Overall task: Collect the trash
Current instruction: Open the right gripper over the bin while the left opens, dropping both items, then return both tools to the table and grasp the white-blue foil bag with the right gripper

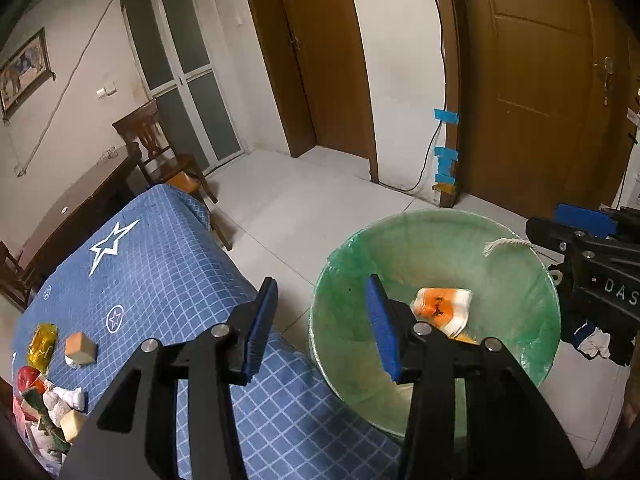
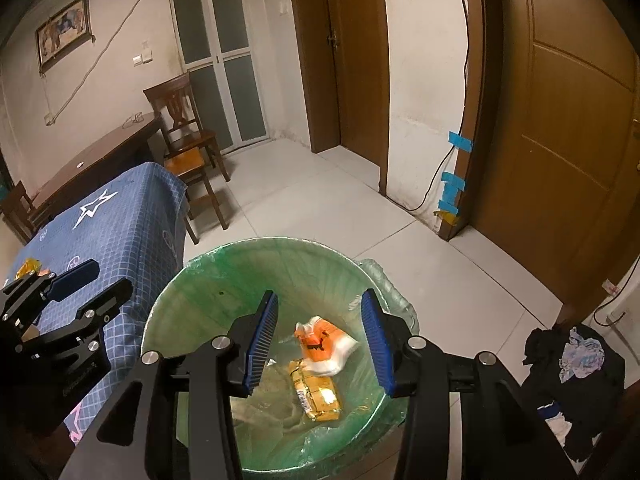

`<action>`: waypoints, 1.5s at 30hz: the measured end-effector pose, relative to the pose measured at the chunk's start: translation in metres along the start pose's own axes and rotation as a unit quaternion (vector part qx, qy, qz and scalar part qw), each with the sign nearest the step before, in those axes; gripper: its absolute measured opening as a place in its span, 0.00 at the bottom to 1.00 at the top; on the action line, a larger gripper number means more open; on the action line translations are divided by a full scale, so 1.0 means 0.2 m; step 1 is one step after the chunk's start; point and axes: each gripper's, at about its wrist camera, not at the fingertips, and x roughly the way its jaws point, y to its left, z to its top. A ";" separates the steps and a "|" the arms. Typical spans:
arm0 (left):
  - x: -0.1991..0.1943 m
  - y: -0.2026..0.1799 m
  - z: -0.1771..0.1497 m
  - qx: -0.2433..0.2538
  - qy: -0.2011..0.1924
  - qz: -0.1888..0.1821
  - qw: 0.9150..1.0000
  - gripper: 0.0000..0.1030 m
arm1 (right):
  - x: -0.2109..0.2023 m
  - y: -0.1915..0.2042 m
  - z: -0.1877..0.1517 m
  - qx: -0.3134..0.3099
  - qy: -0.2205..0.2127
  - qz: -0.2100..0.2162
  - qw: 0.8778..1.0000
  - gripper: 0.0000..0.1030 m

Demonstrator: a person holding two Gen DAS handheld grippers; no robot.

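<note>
A bin with a green liner (image 1: 520, 280) (image 2: 192, 304) stands on the floor beside a table under a blue checked cloth (image 1: 160, 264). An orange-and-white wrapper (image 1: 444, 308) (image 2: 324, 340) and a yellow packet (image 2: 320, 396) lie in the bin. My left gripper (image 1: 322, 280) is open and empty, over the gap between the table edge and the bin. My right gripper (image 2: 320, 294) hangs open and empty above the bin's mouth. On the cloth at the left lie a yellow wrapper (image 1: 42, 342), a brown block (image 1: 80, 348), a red item (image 1: 28, 376) and crumpled white tissue (image 1: 74, 398).
A wooden chair (image 2: 188, 128) and a dark wooden table (image 2: 100, 156) stand behind the clothed table. A heap of dark clothes (image 2: 572, 364) lies on the floor right of the bin. Brown doors and a cable held by blue tape (image 2: 454, 188) line the far wall.
</note>
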 end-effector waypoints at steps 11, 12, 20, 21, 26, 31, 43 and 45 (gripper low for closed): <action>-0.13 0.06 -0.06 -0.009 -0.022 0.029 0.999 0.43 | -0.11 0.07 -0.03 -0.007 -0.029 -0.011 0.999 0.43; -0.14 0.08 -0.06 -0.009 -0.024 0.032 0.999 0.43 | -0.13 0.09 -0.03 -0.011 -0.038 -0.013 0.999 0.43; -0.29 0.21 -0.14 -0.032 -0.048 0.066 0.996 0.43 | -0.37 0.27 -0.10 -0.020 -0.131 -0.038 0.990 0.44; -0.31 0.23 -0.15 -0.036 -0.050 0.070 0.996 0.43 | -0.41 0.30 -0.11 -0.020 -0.144 -0.037 0.989 0.44; -0.50 0.38 -0.26 -0.056 -0.073 0.102 0.991 0.46 | -0.57 0.48 -0.22 -0.029 -0.209 -0.027 0.977 0.44; -0.71 0.62 -0.40 -0.103 -0.092 0.149 0.979 0.49 | -0.70 0.70 -0.35 -0.039 -0.266 0.001 0.963 0.49; -1.12 1.27 -0.89 -0.247 -0.072 0.273 0.927 0.63 | -0.80 1.40 -0.61 -0.133 -0.250 0.124 0.951 0.64; -1.19 1.40 -1.00 -0.277 -0.059 0.294 0.913 0.65 | -0.80 1.51 -0.65 -0.152 -0.235 0.148 0.949 0.67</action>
